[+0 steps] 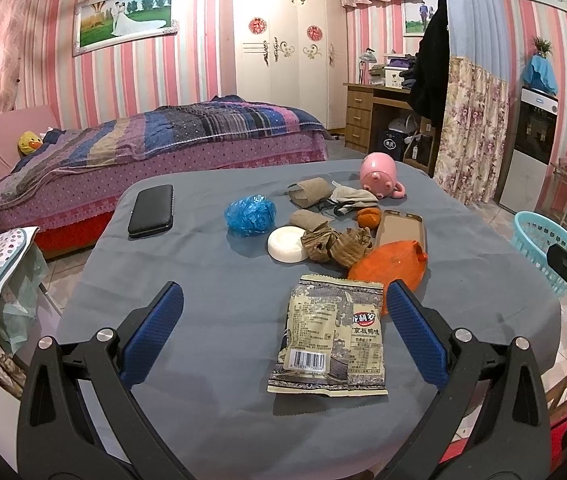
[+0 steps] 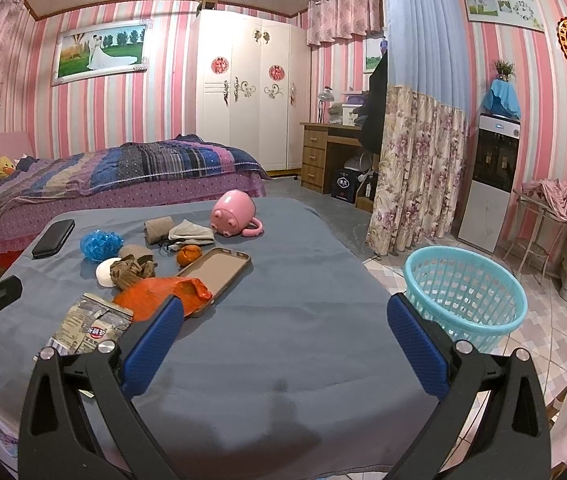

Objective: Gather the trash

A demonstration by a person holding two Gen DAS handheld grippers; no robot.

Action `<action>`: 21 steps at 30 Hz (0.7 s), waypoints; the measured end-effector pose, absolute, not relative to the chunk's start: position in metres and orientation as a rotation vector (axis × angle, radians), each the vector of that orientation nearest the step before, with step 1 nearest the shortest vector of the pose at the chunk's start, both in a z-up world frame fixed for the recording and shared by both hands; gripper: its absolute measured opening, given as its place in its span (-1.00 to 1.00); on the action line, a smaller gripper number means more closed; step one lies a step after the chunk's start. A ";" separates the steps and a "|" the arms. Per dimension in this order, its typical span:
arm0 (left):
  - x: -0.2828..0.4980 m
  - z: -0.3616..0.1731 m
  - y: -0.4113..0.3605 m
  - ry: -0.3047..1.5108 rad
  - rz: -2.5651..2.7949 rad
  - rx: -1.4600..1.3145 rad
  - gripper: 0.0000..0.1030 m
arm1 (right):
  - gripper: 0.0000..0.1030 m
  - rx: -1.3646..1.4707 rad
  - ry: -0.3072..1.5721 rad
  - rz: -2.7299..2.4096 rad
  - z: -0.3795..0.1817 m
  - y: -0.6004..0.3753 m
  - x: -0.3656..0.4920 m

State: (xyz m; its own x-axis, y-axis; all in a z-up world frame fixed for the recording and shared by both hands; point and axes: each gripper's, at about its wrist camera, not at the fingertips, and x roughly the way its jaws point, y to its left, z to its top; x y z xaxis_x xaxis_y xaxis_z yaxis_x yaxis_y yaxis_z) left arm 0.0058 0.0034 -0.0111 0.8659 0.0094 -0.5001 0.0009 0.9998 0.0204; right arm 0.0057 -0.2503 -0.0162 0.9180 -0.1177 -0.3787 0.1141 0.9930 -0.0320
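Flattened, torn-open beige-grey printed snack wrapper (image 1: 329, 336) lay on the grey cloth-covered surface (image 1: 211, 280), barcode end toward the camera, red-and-white label on its right side, edges crinkled. Left gripper (image 1: 283, 332) hovered over it, blue-padded fingers (image 1: 153, 328) spread wide, holding nothing. Crumpled orange plastic bag (image 1: 387, 264) just behind the wrapper. Right gripper (image 2: 285, 336) likewise wide and empty; light-blue plastic lattice basket (image 2: 465, 292) on the floor beside the surface

Snack wrapper (image 1: 329, 336) flat, barcode up, near table edge. Orange plastic bag (image 1: 387, 266) crumpled just behind it, touching brown paper wad (image 1: 335, 245). Blue basket (image 2: 465, 292) stands on floor beside table.
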 end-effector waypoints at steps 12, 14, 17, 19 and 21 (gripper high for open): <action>0.019 -0.034 0.007 0.560 -0.031 0.020 0.90 | 0.93 -0.019 0.371 -0.038 -0.022 -0.252 0.020; 0.022 -0.042 0.002 0.573 -0.048 0.034 0.90 | 0.93 -0.031 0.386 -0.041 -0.026 -0.252 0.025; 0.031 -0.057 -0.004 0.613 -0.051 0.050 0.87 | 0.93 -0.050 0.379 -0.077 -0.028 -0.254 0.028; 0.040 -0.069 -0.005 0.658 -0.041 0.064 0.70 | 0.93 -0.056 0.391 -0.106 -0.029 -0.256 0.032; 0.048 -0.081 -0.005 0.705 -0.051 0.066 0.49 | 0.93 -0.051 0.441 -0.104 -0.032 -0.262 0.040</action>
